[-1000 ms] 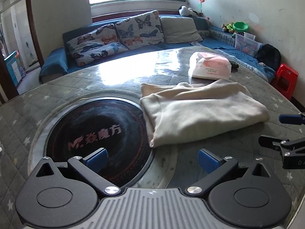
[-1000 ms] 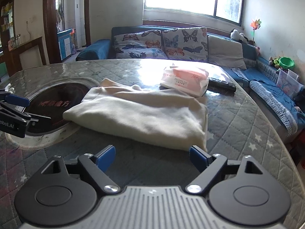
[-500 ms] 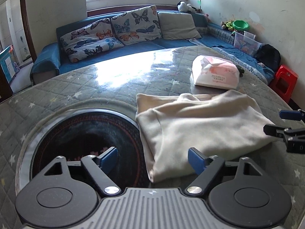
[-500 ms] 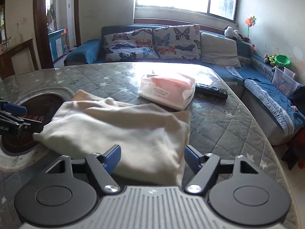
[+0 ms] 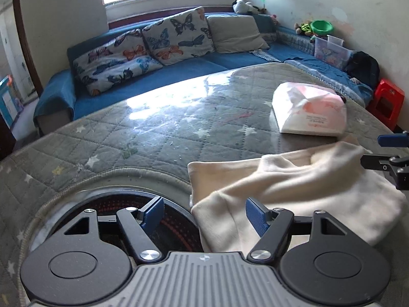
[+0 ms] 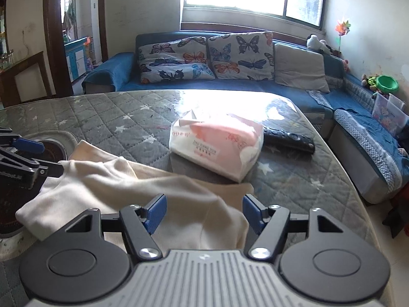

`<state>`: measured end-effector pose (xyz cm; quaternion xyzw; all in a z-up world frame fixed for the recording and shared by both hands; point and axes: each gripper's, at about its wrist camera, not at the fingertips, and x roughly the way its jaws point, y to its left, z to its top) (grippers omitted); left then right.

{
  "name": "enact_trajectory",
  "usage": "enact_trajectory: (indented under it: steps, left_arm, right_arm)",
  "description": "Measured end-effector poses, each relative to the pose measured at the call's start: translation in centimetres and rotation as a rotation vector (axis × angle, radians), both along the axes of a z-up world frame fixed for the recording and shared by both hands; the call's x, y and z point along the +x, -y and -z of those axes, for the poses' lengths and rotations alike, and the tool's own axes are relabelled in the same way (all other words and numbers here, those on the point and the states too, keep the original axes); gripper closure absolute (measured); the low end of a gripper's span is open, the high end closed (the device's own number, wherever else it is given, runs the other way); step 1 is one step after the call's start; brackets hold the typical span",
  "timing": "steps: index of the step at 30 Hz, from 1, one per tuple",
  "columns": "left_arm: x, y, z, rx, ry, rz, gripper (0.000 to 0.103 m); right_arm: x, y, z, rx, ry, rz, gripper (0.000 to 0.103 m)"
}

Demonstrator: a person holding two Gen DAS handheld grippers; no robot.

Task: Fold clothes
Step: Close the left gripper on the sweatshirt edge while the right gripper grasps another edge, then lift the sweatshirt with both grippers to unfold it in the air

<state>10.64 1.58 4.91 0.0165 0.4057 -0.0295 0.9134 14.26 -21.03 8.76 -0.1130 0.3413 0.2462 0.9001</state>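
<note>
One cream garment [image 5: 301,192], folded and a little rumpled, lying on the quilted grey table cover [image 5: 158,133]. Two grippers over it, one at each near end. One tissue pack [image 6: 217,143], one remote [image 6: 288,138], one dark round hotplate [image 5: 173,227] set into the table.

From the left: hotplate under the left gripper [image 5: 204,216], ringed by a stitched border. Left gripper spread wide, blue pads apart, left pad above the hotplate, right pad above the cloth's left end; nothing pinched (whether the pads touch the fabric cannot be told). Garment's left edge overlapping the hotplate rim, a lower layer sticking out toward the sofa side.

Further right: bare quilted cover beyond the cloth toward the sofa [image 6: 230,84], open and glossy with window glare. Cloth's top layer bunched in a soft ridge across the middle.

Right gripper [image 6: 204,211] likewise spread wide over the cloth's right end, gripping nothing. Just beyond the cloth's far edge, the pink and white tissue pack (near the fabric, contact not clear), and behind it the black remote, partly hidden by the pack. Table edge to the right of the cloth, with a narrow strip of bare cover between.

Around: three cushions on the sofa (two with butterflies, one plain), a red stool [image 5: 388,99] and a green bowl [image 5: 323,26] at far right.
</note>
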Motion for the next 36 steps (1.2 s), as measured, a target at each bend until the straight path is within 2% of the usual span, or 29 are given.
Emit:
enact_trajectory:
  steps: [5,7,9,10,12,14,15,16,17,19,22,29,36]
  left_arm:
    - [1.5,-0.4,1.0,-0.014,-0.023,0.010,0.031]
    - [1.8,-0.4,1.4,-0.024,-0.039,0.027,0.054]
    - [1.8,-0.5,1.6,-0.048,-0.039,0.037,0.062]
    - [1.7,-0.5,1.7,-0.060,-0.036,0.041,0.072]
    - [1.6,-0.4,1.6,-0.063,-0.024,0.056,0.083]
    - [1.4,-0.2,1.3,-0.057,-0.011,0.068,0.091]
    - [1.3,-0.1,1.2,-0.053,-0.004,0.071,0.093]
    - [1.1,-0.1,1.1,-0.049,0.002,0.075,0.094]
    - [1.0,0.0,0.9,-0.049,0.007,0.077,0.095]
    - [0.8,0.0,0.7,-0.056,0.016,0.079,0.095]
    - [0.1,0.0,0.0,-0.074,0.036,0.086,0.096]
    - [-2.8,0.4,-2.3,-0.108,0.088,0.125,0.096]
    - [-6.8,0.4,-4.3,-0.149,0.138,0.173,0.097]
  right_arm:
    - [1.2,-0.8,0.5,-0.005,-0.012,-0.022,0.036]
    - [1.5,-1.0,1.0,-0.005,-0.028,-0.028,0.037]
    - [1.8,-1.1,1.5,-0.005,-0.046,-0.033,0.042]
    - [1.9,-1.1,1.7,0.000,-0.054,-0.036,0.047]
    - [1.9,-1.1,1.9,0.001,-0.064,-0.041,0.051]
    - [1.9,-1.1,2.0,0.003,-0.073,-0.046,0.061]
    - [1.9,-1.1,2.1,0.005,-0.079,-0.051,0.073]
    - [1.9,-1.1,2.1,0.005,-0.083,-0.050,0.081]
    - [1.8,-1.1,2.1,0.005,-0.082,-0.046,0.083]
    - [1.4,-0.9,1.8,0.015,-0.070,-0.042,0.097]
    - [0.6,-0.6,1.0,0.034,-0.055,-0.035,0.100]
    - [-2.4,0.1,-2.0,0.072,-0.012,-0.073,0.102]
    - [-5.6,0.3,-3.8,0.047,0.021,-0.119,0.102]
